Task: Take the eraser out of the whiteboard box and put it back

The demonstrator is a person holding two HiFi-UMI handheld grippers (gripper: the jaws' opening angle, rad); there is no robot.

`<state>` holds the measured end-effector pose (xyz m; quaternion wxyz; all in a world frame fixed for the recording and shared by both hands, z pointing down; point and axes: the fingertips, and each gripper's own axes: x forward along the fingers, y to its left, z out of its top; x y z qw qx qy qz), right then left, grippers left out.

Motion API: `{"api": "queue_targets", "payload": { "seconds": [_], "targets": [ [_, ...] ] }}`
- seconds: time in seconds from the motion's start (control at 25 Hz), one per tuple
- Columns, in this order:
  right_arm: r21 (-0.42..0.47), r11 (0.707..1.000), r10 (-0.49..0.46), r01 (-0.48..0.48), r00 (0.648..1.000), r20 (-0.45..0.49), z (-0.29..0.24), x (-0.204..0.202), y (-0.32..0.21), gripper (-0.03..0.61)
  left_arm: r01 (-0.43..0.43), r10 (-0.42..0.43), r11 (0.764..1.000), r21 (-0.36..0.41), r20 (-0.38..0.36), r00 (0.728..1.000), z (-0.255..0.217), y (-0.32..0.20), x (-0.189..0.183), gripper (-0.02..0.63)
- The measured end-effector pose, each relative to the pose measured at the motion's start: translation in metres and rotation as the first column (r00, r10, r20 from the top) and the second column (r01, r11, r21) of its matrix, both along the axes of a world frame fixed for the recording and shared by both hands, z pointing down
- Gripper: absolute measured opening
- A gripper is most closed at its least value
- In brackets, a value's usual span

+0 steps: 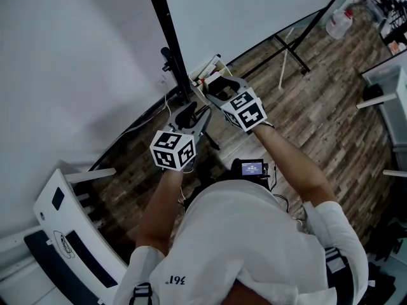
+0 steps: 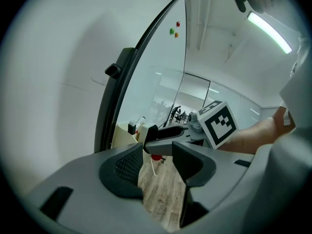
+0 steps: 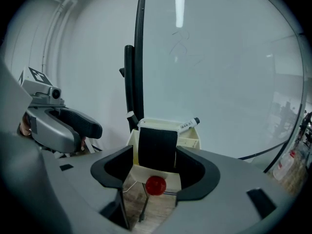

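The black eraser (image 3: pixel 157 147) stands upright between the jaws of my right gripper (image 3: pixel 157 165), which is shut on it, just in front of and above the cream whiteboard box (image 3: pixel 189 141). From the head view, the right gripper (image 1: pixel 218 86) is at the box (image 1: pixel 205 70), which hangs by the board's black post. A marker (image 3: pixel 188 125) sticks out of the box. My left gripper (image 1: pixel 189 111) hovers open and empty a little to the left and nearer to me. From the left gripper view, that gripper (image 2: pixel 157 162) frames bare floor, with the box (image 2: pixel 125 134) beyond.
The whiteboard (image 1: pixel 254 11) rises ahead on a black post (image 1: pixel 166 30), its stand legs (image 1: pixel 289 49) spread over wood floor. A red round knob (image 3: pixel 156 185) sits under the box. A small screen device (image 1: pixel 252 168) lies below, a white machine (image 1: pixel 70 227) at lower left, a bottle (image 1: pixel 339 23) far right.
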<state>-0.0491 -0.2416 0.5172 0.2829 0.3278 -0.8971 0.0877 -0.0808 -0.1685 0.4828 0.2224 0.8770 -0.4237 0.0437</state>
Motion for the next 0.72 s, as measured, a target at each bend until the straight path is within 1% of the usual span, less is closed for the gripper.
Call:
{"api": "queue_targets", "payload": {
  "seconds": [0.24,0.72],
  "targets": [
    [-0.003,1.000,0.031,-0.031,0.999,0.023,-0.007,0.008,0.002,0.275,-0.014,0.014,1.000,0.010,-0.002,1.000,-0.006,0.000,0.003,0.179],
    [0.044,0.996,0.073,-0.076,0.996,0.048,-0.032,0.020,0.006,0.273,-0.037,0.037,0.998,0.044,0.006,0.999,-0.020,-0.002,0.007,0.179]
  ]
}}
